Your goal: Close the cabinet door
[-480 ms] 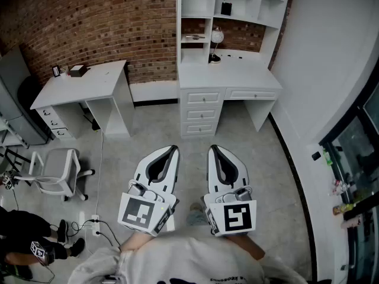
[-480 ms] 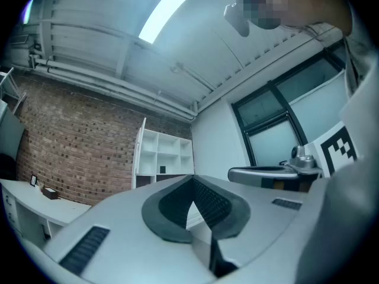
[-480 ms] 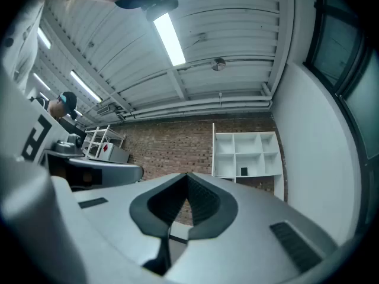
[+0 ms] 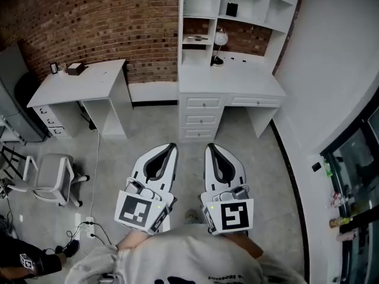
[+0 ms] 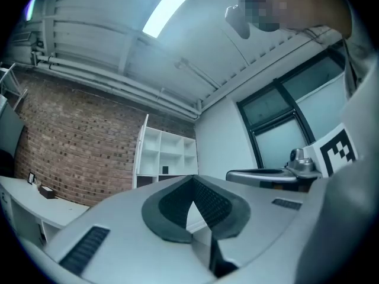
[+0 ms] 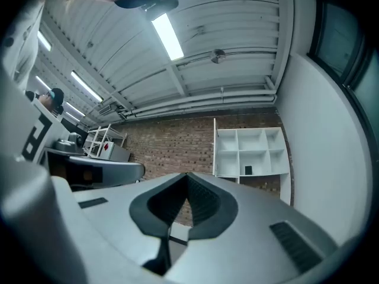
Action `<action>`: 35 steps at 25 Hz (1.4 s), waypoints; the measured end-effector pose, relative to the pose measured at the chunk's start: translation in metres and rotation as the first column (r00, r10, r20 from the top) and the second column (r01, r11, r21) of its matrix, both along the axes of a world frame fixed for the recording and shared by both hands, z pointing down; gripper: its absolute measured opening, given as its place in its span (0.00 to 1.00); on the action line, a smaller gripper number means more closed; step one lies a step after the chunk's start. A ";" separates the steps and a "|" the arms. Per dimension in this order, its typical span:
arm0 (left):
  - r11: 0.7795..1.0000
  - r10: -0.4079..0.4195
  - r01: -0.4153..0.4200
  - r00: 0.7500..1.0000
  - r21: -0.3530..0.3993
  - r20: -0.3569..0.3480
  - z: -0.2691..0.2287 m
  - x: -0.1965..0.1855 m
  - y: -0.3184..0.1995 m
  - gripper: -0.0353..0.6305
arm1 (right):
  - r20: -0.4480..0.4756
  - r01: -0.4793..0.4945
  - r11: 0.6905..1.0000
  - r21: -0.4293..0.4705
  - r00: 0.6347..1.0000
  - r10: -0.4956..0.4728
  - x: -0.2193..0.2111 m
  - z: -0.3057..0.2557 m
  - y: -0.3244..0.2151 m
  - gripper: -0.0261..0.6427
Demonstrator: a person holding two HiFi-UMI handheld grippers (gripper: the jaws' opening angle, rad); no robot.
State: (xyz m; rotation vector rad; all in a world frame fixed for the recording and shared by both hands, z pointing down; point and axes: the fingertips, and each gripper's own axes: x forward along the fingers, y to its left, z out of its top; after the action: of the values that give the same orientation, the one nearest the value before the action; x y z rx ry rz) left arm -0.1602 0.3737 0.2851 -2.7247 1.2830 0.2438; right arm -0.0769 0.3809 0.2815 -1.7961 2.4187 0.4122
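Note:
The white shelf unit stands on a white desk with drawers against the brick wall, well ahead of me. A thin white panel runs up the unit's left edge; whether it is an open door I cannot tell. My left gripper and right gripper are held side by side over the floor, pointing at the desk and far short of it. Both are shut with nothing between the jaws, as the left gripper and right gripper show in their own views.
A second white desk stands at the left by the brick wall, with a grey office chair in front of it. Cables and a power strip lie on the floor at the left. A white wall and dark glass front close the right side.
The head view has shifted a little: the desk and shelves sit slightly lower in the picture and the chair further left. Both grippers keep the same pose and stay shut.

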 end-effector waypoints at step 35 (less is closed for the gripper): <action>0.997 -0.076 0.075 0.997 -0.013 -0.021 0.005 0.064 -0.203 0.06 | -0.034 0.127 0.992 -0.027 0.991 -0.127 0.058 0.006 -0.204 0.07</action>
State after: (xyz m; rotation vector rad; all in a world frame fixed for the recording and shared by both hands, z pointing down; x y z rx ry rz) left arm -0.0959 0.1709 0.2906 -2.6843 1.3944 0.2584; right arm -0.0186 0.1771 0.2879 -1.6455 2.5553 0.4073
